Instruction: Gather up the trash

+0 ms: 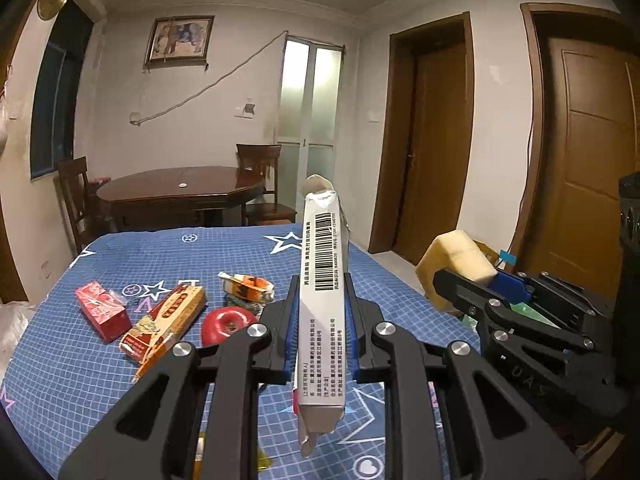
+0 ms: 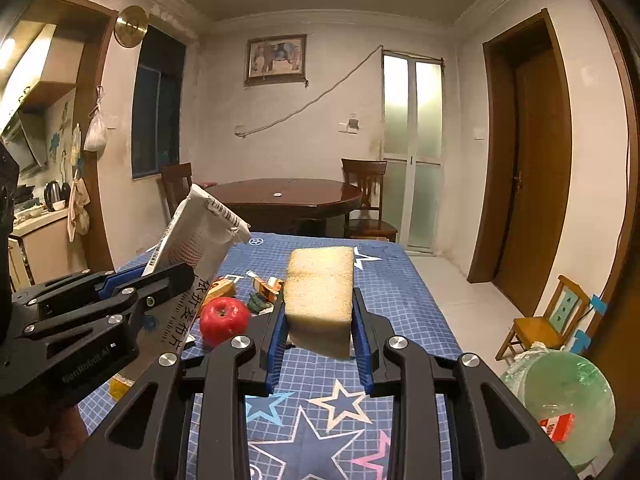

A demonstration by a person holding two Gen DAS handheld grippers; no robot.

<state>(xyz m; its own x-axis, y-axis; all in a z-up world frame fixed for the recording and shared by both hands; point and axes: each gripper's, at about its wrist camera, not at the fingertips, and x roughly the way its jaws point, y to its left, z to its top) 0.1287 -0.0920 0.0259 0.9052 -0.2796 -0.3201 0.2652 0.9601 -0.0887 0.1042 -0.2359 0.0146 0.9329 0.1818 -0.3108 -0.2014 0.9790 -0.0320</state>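
The left gripper [image 1: 322, 300] is clamped on a long white box [image 1: 323, 276], barcode side up, held lifted over the table [image 1: 60, 380] with its torn end pointing away at 12 o'clock. The right gripper [image 2: 319, 312] is closed on a block of yellow foam [image 2: 320, 292], also raised clear of the cloth. In the left view that foam [image 1: 456, 264] sits at 3 o'clock of the box, well apart from it.

More litter lies on the table: a red carton [image 1: 102, 310] at 9 o'clock of the box, an orange carton [image 1: 166, 320] just beside it, and a crumpled wrapper [image 1: 248, 288] near the far edge of the pile. A red apple [image 1: 228, 324] rests between the orange carton and the left gripper; it looks like food rather than trash. In the right view, at 4 o'clock off the table edge, a green-lined bin [image 2: 560, 396] already holds a red-and-white scrap [image 2: 558, 426].

Judged from here, the risks are in the carry. The box is held at mid-length on narrow sides, so a quick swing could pivot or slip it. The foam is soft; the squeeze may let it spring out. Both loads heading for one bin mouth could collide, and the left has the longer reach across. A low pass could also knock the apple off.
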